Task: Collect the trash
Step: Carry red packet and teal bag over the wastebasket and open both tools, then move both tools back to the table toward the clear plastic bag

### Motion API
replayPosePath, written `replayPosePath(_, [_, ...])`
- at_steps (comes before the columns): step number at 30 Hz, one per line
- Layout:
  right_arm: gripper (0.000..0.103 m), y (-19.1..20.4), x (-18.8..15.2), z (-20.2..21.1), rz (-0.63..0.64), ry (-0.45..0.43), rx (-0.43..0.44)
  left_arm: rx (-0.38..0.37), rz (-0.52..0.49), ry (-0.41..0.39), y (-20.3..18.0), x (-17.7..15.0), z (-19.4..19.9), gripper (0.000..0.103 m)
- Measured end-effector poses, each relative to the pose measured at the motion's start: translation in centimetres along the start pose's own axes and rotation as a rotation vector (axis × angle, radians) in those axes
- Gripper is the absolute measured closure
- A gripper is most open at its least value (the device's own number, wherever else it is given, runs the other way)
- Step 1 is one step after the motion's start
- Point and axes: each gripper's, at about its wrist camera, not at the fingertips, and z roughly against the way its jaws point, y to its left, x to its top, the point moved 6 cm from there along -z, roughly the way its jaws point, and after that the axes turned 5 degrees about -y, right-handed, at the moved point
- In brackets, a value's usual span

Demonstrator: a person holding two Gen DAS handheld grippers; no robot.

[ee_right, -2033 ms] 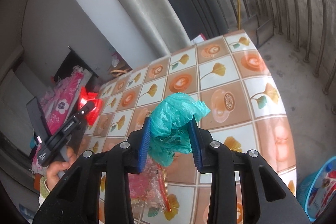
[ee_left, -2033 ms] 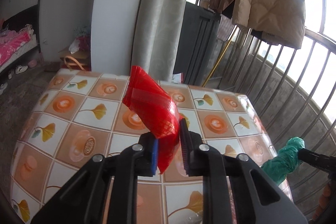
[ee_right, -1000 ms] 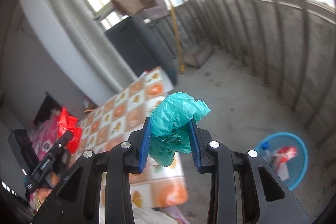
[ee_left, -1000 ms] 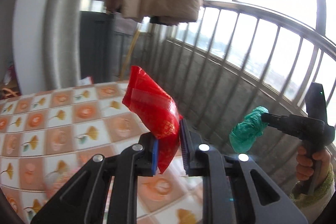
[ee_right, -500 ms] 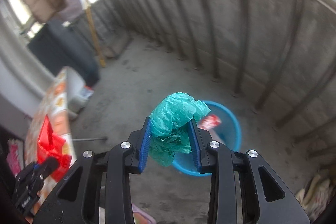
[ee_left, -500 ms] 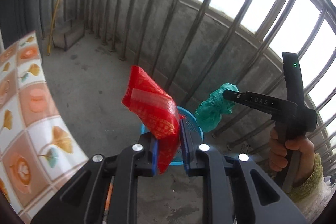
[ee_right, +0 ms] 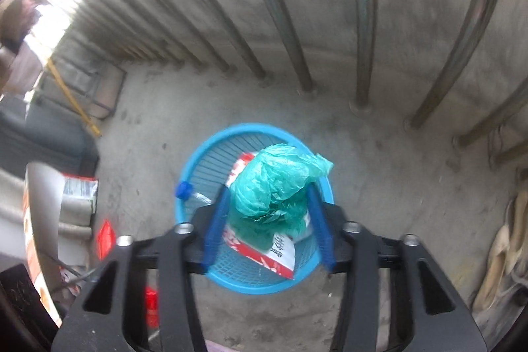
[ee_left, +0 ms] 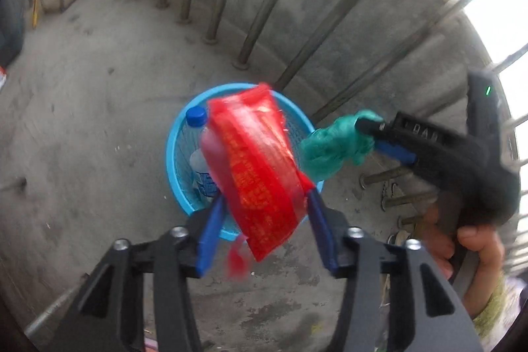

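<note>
Red wrapper (ee_left: 260, 167) slants lengthwise up-left between opening jaws, above blue basket (ee_left: 173, 154).

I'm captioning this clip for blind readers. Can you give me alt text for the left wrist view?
The left hand-held gripper hangs above a blue basket on the concrete floor, its jaws opening around a red wrapper. To the right, a second hand-held gripper carries a green plastic bag. A bottle already lies in the basket.

Both claws swing off the desk to the blue basket (ee_right: 194, 160)

The left claw (ee_left: 262, 230) and right claw (ee_right: 267, 225), clamped half a second ago, now point down over the basket with jaws opening; the red wrapper (ee_left: 257, 167) and green bag (ee_right: 274, 187) sit loose between the pads.
</note>
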Motion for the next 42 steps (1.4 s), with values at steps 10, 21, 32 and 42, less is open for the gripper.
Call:
replayPosePath(10, [0.049, -0.3, -0.9, -0.8, -0.059, 0.053, 0.05, -0.045, 0.132, -0.124, 3.3, 1.1, 3.4, 0.048])
replayPosePath(21, [0.041, 3.9, 0.7, 3.1, 0.042, -0.072, 0.161, -0.085, 0.052, -0.257, 1.6, 2.0, 12.0, 0.042])
replayPosePath(32, [0.036, 17.1, -2.5, 9.4, 0.307, -0.042, 0.481, 0.144, 0.124, -0.525, 9.9, -5.0, 30.2, 0.026])
replayPosePath(42, [0.036, 31.7, -14.4, 12.5, 0.628, 0.251, 0.755, 0.46, 0.527, -0.733, 23.6, -19.2, 42.7, 0.026])
